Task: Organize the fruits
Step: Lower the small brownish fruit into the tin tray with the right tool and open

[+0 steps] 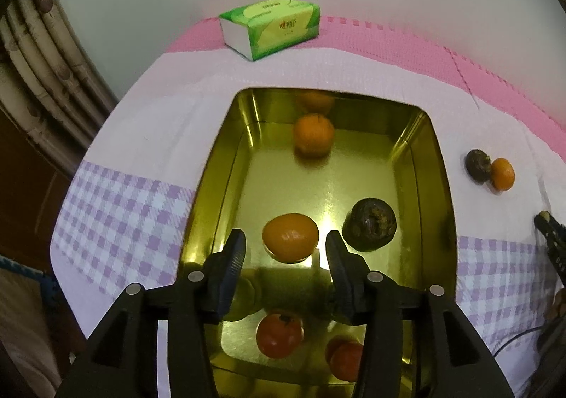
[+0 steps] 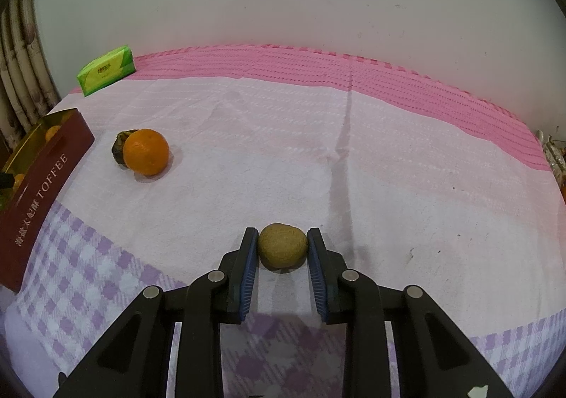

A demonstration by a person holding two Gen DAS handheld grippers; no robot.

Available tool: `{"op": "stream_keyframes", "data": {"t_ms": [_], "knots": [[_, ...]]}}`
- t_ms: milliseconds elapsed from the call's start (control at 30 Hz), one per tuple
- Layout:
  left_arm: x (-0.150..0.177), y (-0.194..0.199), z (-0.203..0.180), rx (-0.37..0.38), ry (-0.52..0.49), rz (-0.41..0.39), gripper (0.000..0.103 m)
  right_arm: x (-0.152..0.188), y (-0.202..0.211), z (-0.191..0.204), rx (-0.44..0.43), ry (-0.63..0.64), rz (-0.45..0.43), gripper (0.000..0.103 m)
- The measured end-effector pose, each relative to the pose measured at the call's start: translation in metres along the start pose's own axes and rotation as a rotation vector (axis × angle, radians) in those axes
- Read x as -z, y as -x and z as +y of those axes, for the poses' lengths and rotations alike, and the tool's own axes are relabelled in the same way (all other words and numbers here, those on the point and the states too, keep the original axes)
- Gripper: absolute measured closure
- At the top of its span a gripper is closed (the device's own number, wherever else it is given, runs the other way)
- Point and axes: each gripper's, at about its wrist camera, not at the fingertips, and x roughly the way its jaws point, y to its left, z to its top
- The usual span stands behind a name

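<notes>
Beside tin [image 2: 53, 164]: orange [image 2: 145, 151] (dark fruit [image 2: 119, 147] behind)

Bare cloth [image 2: 406, 186] lies open right of the toffee tin [image 2: 46, 182].

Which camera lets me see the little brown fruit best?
The right wrist view: the brown fruit sits close up on the cloth, between the right claw fingers. The left wrist view doesn't show it, only the right claw's tip at its edge.

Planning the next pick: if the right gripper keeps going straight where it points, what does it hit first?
The brownish-green round fruit, sitting on the cloth right between the right gripper open jaws. Beyond it, only bare cloth shows.
</notes>
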Motion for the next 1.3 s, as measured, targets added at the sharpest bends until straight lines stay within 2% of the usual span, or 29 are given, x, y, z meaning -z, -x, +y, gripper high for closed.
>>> {"op": "stream_keyframes", "data": {"t_ms": [167,333,667,833,967,1300], "knots": [[0.0,0.018,0.007,-0.017,0.015,-0.049,0.049,0.001,0.006,0.015,-0.026,0.002,0.008,0.077],[0.01,0.035,0.02,-0.057,0.031,-0.093,0.044,-0.005,0.018,0.046,-0.104,0.023,-0.01,0.077],[0.04,0.047,0.053,-0.082,0.106,-0.072,0.043,-0.025,0.053,0.159,-0.321,0.203,-0.068,0.077],[0.046,0.048,0.064,-0.082,0.163,-0.057,0.041,-0.026,0.054,0.209,-0.386,0.287,-0.066,0.077],[0.045,0.046,0.064,-0.087,0.165,-0.049,0.041,-0.029,0.048,0.238,-0.406,0.334,-0.06,0.077],[0.045,0.04,0.061,-0.09,0.152,-0.028,0.041,-0.027,0.027,0.265,-0.415,0.374,-0.018,0.077]]}}
